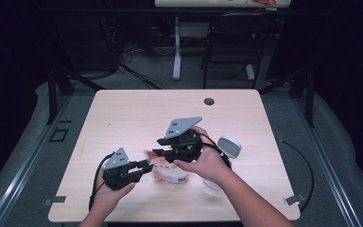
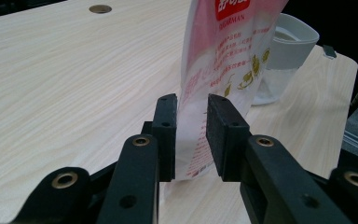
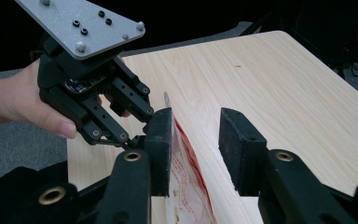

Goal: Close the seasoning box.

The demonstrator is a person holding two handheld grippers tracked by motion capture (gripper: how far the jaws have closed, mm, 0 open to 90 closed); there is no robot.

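A pink and white printed pouch (image 1: pixel 170 174) stands on the table near the front middle. My left gripper (image 1: pixel 149 165) reaches in from the left and is shut on the pouch's (image 2: pixel 223 56) lower side edge, which sits pinched between the two pads (image 2: pixel 191 135). My right gripper (image 1: pixel 157 151) hovers over the pouch top, pointing left, and is open. In the right gripper view the pouch's top edge (image 3: pixel 186 186) lies between the jaws (image 3: pixel 196 149), close against the left pad. The left gripper (image 3: pixel 135 116) and its hand show just beyond.
A white-rimmed clear cup (image 1: pixel 229 146) (image 2: pixel 289 42) stands right of the pouch, behind the right hand. The light wooden table (image 1: pixel 123 109) has a cable hole (image 1: pixel 209 101) near its far edge. A chair (image 1: pixel 231 42) and a desk leg stand beyond the table.
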